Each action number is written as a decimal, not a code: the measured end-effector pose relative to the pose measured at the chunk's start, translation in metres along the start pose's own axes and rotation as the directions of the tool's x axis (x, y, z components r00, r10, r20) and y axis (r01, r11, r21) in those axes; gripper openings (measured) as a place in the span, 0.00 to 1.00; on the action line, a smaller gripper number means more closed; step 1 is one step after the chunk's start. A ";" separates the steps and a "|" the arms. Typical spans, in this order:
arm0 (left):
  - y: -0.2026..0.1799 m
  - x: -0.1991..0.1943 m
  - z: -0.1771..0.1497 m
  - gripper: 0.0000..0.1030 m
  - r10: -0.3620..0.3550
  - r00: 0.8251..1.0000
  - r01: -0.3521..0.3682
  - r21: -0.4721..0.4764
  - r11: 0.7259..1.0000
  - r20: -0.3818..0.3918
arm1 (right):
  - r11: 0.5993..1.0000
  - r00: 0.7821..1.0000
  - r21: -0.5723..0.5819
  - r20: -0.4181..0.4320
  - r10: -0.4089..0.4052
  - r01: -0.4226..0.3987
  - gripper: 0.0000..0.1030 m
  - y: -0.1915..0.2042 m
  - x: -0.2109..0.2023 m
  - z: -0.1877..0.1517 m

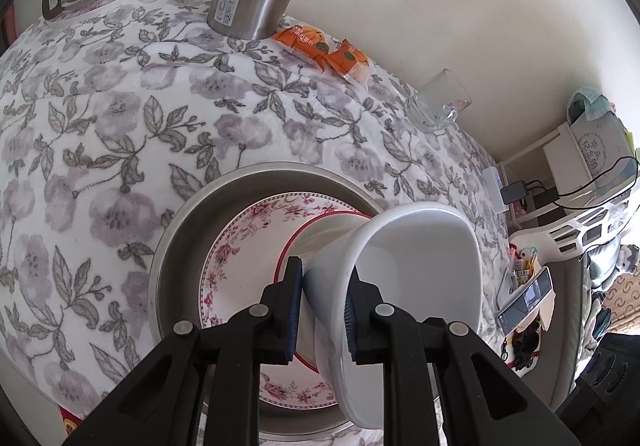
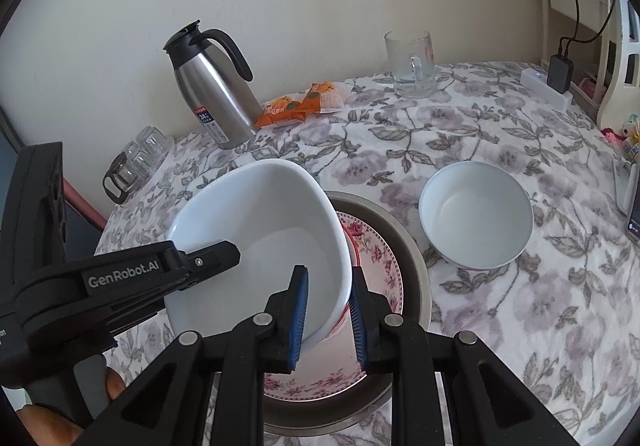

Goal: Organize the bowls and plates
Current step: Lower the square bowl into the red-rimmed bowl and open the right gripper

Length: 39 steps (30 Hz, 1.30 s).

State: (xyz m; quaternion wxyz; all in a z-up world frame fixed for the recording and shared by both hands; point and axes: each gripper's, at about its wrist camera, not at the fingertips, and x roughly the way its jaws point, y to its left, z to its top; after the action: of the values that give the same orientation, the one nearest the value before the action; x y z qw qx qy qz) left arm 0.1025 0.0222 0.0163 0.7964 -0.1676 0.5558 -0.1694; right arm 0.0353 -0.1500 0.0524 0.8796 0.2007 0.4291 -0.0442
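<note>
A white bowl (image 1: 420, 266) (image 2: 260, 214) hangs tilted above a stack of dishes. My left gripper (image 1: 324, 270) (image 2: 224, 258) is shut on its left rim, one pad inside and one outside. At the bowl's near right rim my right gripper (image 2: 329, 270) is shut on the wall in the same way. Under the bowl a red-rimmed plate (image 1: 320, 226) lies on a floral plate (image 1: 240, 242) (image 2: 384, 258), inside a round metal tray (image 1: 180, 246) (image 2: 416, 266). A second white bowl (image 2: 476, 218) stands upright on the cloth to the right of the tray.
A floral cloth covers the table. Along the wall stand a steel thermos jug (image 2: 216, 94), orange snack packets (image 2: 296, 106) and a glass mug (image 2: 412, 64). A glass teapot with cups (image 2: 136, 162) is at far left. A phone (image 2: 634, 206) lies at the right edge.
</note>
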 end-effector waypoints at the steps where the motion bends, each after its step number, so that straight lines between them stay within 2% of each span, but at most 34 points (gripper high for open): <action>1: 0.000 0.001 0.000 0.18 0.000 1.000 0.000 -0.001 1.000 -0.004 | 1.000 1.000 0.003 -0.004 0.000 0.000 0.22 0.000 0.001 0.000; 6: 0.004 0.007 0.000 0.18 0.004 1.000 -0.004 -0.014 1.000 -0.027 | 1.000 1.000 0.021 -0.021 0.011 -0.010 0.22 -0.004 0.006 -0.001; 16: 0.004 0.007 0.001 0.18 -0.002 1.000 0.001 -0.011 1.000 -0.025 | 0.999 1.000 0.035 -0.026 0.014 -0.013 0.22 -0.007 0.010 -0.001; 22: 0.005 0.001 0.003 0.27 -0.009 1.000 0.009 -0.017 1.000 -0.013 | 0.999 1.000 0.048 -0.029 0.010 -0.009 0.22 -0.011 0.012 -0.001; 26: 0.005 -0.006 0.004 0.27 -0.013 1.000 0.013 -0.018 1.000 0.010 | 0.999 1.000 0.036 -0.008 0.019 -0.019 0.22 -0.008 0.008 0.000; 34: 0.009 -0.017 0.007 0.27 -0.028 0.999 0.030 -0.033 0.999 0.043 | 0.999 1.000 0.044 -0.017 0.018 -0.018 0.22 -0.010 0.011 0.000; 39: 0.009 -0.014 0.007 0.27 -0.053 0.998 0.054 -0.035 0.998 0.021 | 0.999 1.000 0.028 -0.007 0.026 -0.026 0.24 -0.005 0.007 0.000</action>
State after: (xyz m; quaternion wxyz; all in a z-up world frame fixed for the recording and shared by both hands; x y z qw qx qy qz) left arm 0.1051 0.0371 0.0257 0.7941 -0.1983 0.5459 -0.1789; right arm 0.0385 -0.1536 0.0459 0.8756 0.2187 0.4291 -0.0380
